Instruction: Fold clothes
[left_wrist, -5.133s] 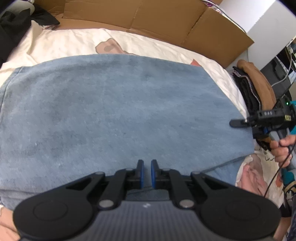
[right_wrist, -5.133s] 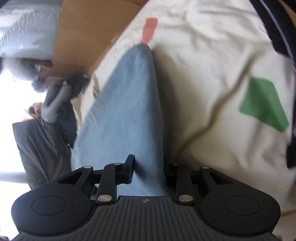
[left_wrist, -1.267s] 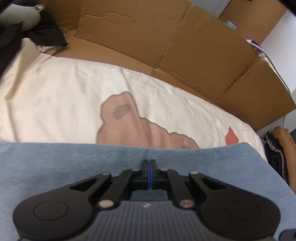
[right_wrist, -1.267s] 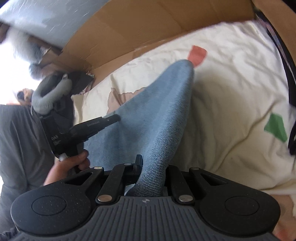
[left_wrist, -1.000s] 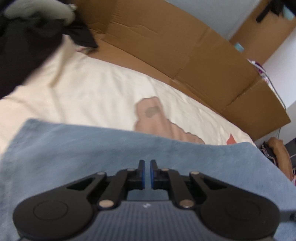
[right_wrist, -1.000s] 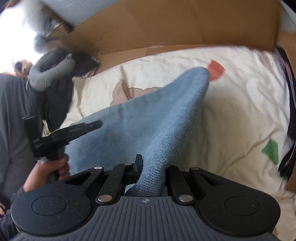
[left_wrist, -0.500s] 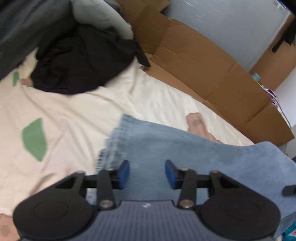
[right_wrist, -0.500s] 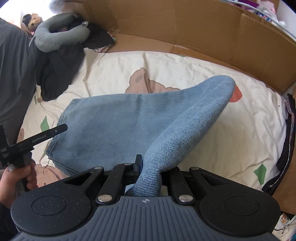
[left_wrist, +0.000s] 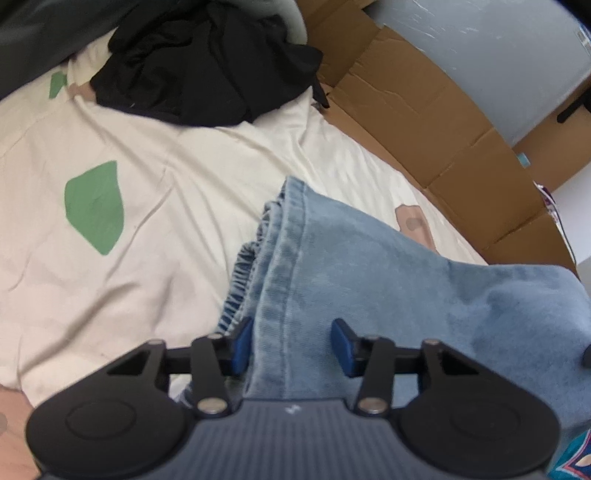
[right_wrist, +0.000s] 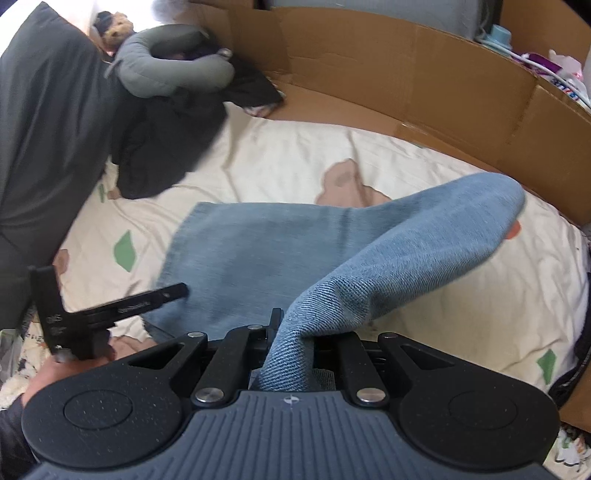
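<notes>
Light blue jeans (left_wrist: 369, 266) lie folded on the cream bedsheet (left_wrist: 155, 236), their stitched hem end pointing away from me in the left wrist view. My left gripper (left_wrist: 291, 345) straddles that hem end. Its jaws are closing with the denim between the blue pads (left_wrist: 242, 343), which do not visibly press on it. In the right wrist view my right gripper (right_wrist: 295, 332) is shut on a raised fold of the jeans (right_wrist: 406, 236), which arches up off the bed. A hand holds the left gripper at the lower left, one of its fingers (right_wrist: 147, 301) reaching over the denim.
A heap of black clothes (left_wrist: 207, 62) lies at the far left of the bed, with a grey neck pillow (right_wrist: 170, 62) behind it. Brown cardboard walls (right_wrist: 406, 74) line the far side. The person's dark grey clothing (right_wrist: 44, 147) fills the left edge.
My left gripper opened, left the far edge and swung left to the hem end of the jeans. My right gripper kept its hold, rose and rolled, lifting the fold higher.
</notes>
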